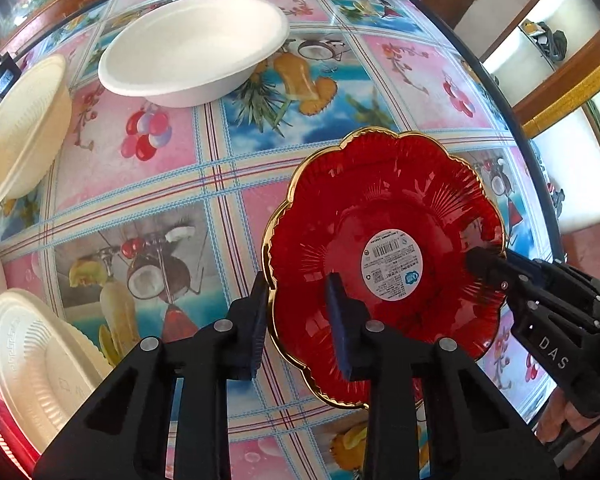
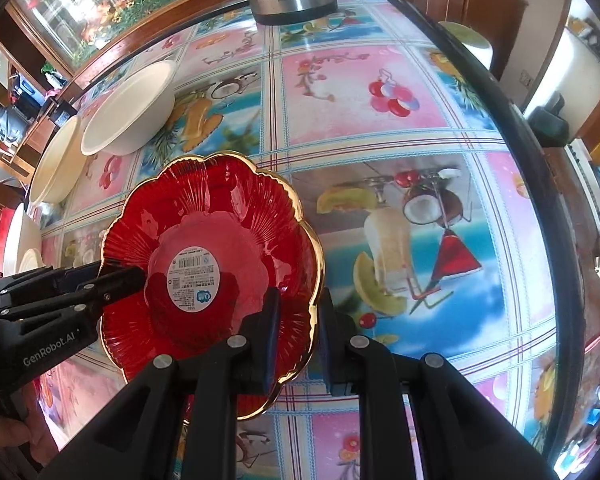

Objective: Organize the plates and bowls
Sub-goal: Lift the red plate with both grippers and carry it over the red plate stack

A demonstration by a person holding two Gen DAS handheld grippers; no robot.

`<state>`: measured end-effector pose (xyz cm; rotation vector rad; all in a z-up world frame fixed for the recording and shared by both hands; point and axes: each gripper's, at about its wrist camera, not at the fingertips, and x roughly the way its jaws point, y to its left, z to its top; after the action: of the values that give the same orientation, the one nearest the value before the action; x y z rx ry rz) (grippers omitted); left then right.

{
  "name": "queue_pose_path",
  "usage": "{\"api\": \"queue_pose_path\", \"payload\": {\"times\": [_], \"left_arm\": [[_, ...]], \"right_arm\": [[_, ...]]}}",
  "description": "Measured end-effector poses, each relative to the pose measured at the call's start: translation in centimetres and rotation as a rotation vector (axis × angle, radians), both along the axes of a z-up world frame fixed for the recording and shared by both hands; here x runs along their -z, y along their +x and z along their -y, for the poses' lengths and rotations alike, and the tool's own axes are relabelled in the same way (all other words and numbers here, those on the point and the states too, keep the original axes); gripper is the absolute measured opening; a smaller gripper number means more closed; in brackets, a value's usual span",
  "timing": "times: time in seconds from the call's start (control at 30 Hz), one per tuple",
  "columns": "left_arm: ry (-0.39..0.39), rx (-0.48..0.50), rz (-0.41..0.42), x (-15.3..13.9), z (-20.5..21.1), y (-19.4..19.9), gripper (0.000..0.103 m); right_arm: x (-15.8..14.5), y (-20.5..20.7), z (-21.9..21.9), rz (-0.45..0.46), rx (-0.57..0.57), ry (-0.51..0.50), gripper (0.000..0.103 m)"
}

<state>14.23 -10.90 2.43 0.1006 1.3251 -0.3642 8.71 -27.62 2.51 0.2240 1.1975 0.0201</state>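
Both grippers straddle red plate [image 1: 384, 264] rim: left gripper [image 1: 300, 320] & right gripper [image 2: 298, 332] jaws part-open, prob. not clamped yet. Plate on tablecloth [image 2: 380, 120]; white bowl [image 1: 196, 48] further back, likely two-handed for a steady lift.

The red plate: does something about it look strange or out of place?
Yes. The red plate with the gold rim has a white barcode sticker stuck in its middle, so it looks unwashed or new. Both grippers straddle its rim at once: the left gripper and the right gripper.
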Motion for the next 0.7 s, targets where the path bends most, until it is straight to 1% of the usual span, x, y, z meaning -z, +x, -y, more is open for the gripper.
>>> {"api": "queue_pose_path", "payload": {"times": [0.43, 0.7], "left_arm": [[-0.019, -0.017, 0.018, -1.1, 0.1, -0.9, 0.027], [0.002, -0.002, -0.021, 0.3, 0.2, -2.2, 0.027]], "right_arm": [[-1.5, -0.3, -0.1, 0.040, -0.011, -0.029, 0.016], [-1.0, -0.9, -0.3, 0.023, -0.031, -0.046, 0.016]]}}
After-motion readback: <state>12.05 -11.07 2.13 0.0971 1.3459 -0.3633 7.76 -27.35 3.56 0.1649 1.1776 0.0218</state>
